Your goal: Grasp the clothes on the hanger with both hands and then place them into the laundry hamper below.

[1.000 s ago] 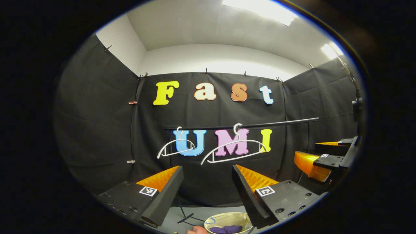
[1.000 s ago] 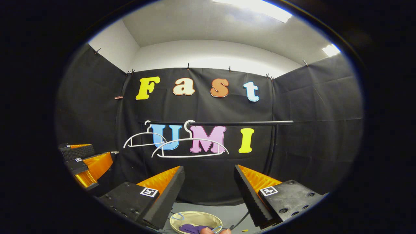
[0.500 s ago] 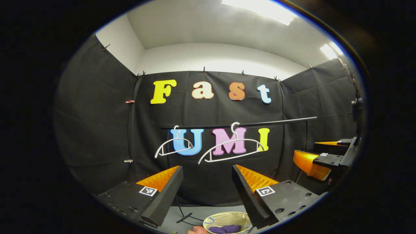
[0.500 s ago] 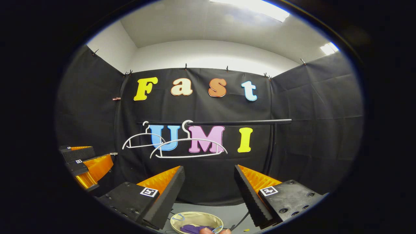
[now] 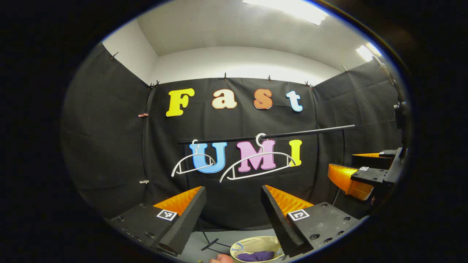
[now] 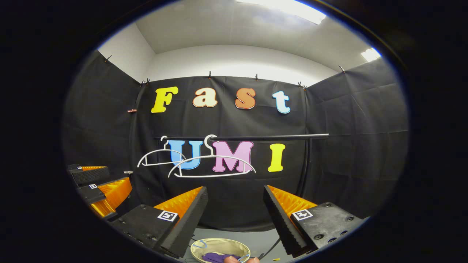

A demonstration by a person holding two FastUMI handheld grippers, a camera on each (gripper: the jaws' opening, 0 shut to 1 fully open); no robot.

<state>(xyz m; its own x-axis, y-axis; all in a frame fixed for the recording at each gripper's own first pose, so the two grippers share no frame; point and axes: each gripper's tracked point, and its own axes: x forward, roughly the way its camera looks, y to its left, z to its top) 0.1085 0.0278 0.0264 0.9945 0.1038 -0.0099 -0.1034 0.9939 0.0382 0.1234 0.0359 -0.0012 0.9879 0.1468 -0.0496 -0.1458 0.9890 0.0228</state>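
Two bare white hangers (image 5: 256, 166) (image 6: 212, 164) hang on a black rail (image 5: 270, 136) (image 6: 248, 138) in front of the booth wall. Below them stands a round beige hamper (image 5: 243, 245) (image 6: 219, 245) holding purple clothes (image 5: 256, 256) (image 6: 215, 257). My left gripper (image 5: 233, 193) is open and held high in the air, holding nothing. My right gripper (image 6: 236, 193) is open too, likewise holding nothing. In the left gripper view the right gripper (image 5: 360, 175) appears at the right edge; in the right gripper view the left gripper (image 6: 98, 186) appears at the lower left.
The rail stands on a thin black stand with feet (image 5: 212, 243) on the grey floor (image 6: 256, 239). A fingertip (image 5: 219, 258) (image 6: 231, 259) of a hand shows at the bottom edge. Black cloth walls close the booth on three sides.
The left gripper view has tilted slightly upward, so rail and hangers sit a little lower left. The right gripper view has barely shifted. Both grippers stay open.
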